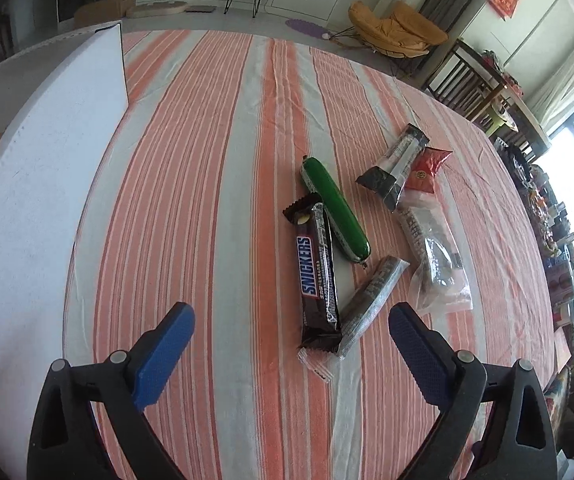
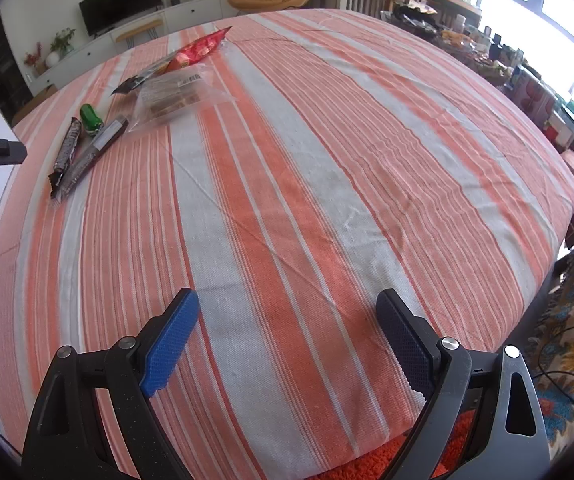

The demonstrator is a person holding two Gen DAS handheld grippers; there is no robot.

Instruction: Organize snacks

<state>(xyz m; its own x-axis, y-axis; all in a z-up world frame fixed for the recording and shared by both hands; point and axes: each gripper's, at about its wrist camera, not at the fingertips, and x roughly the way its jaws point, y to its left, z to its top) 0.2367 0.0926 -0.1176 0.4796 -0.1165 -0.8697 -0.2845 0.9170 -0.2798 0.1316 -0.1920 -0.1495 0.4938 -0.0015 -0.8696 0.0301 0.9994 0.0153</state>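
Left gripper (image 1: 291, 344) stands wide open, nothing held; the Snickers bar (image 1: 319, 276) lies just beyond its fingertips, toward 12 o'clock, long axis running roughly 12 to 6, in line with the approach. Right gripper (image 2: 287, 340) is likewise open and empty over bare striped cloth (image 2: 287, 200), the snacks well off at its 10 o'clock; the left hand is judged nearer. Count: seven snacks visible, among them one green sausage (image 1: 335, 208), one red packet (image 1: 425, 170), one clear bag (image 1: 435, 256).
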